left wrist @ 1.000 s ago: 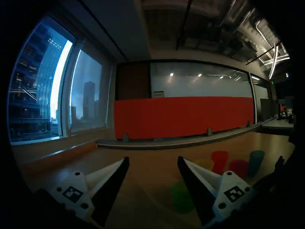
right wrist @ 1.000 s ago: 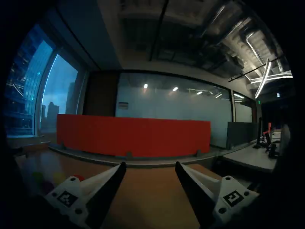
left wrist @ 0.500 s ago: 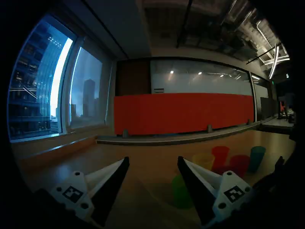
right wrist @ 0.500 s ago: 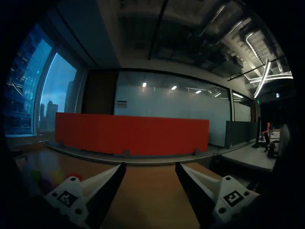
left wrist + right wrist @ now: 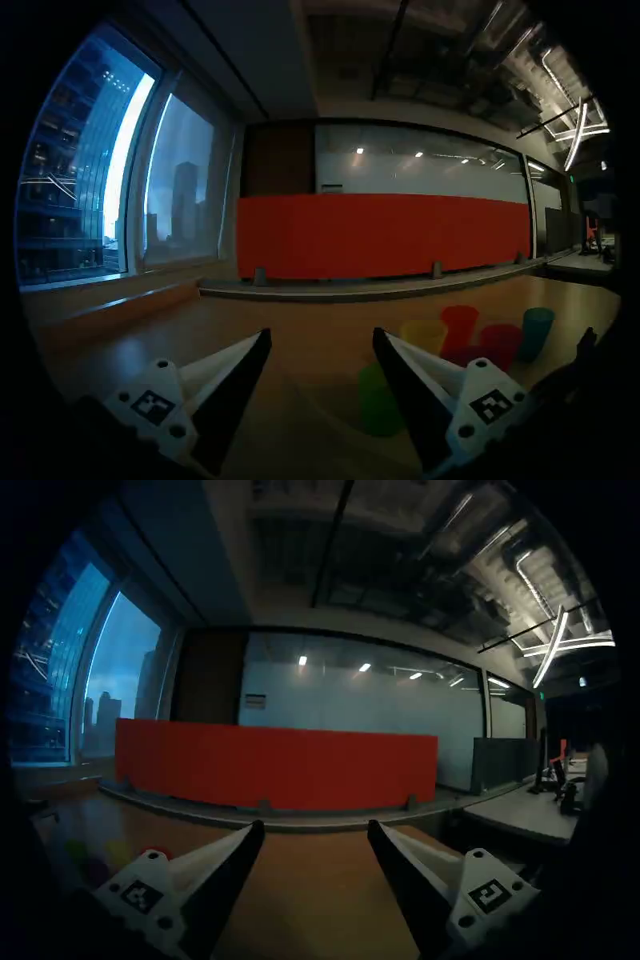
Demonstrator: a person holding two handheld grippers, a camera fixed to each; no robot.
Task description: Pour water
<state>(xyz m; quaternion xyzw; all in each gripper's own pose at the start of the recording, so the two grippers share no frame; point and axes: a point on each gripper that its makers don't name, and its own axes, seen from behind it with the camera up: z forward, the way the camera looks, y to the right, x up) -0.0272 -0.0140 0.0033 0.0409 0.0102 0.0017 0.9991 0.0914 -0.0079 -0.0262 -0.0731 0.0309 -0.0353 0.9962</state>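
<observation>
Cups are sitting a little higher in my left tool's (image 5: 320,333) view than a second ago, and the yellow cup (image 5: 422,334) is showing more clearly. All of them are standing on the tabletop (image 5: 240,320) on my side of the red partition (image 5: 384,236): the green cup (image 5: 373,398) farthest from it, the red cup (image 5: 461,320) and teal cup (image 5: 538,330) nearer it. Both tools are hanging released, gripping nothing; my right tool (image 5: 314,826) is facing the partition too.
</observation>
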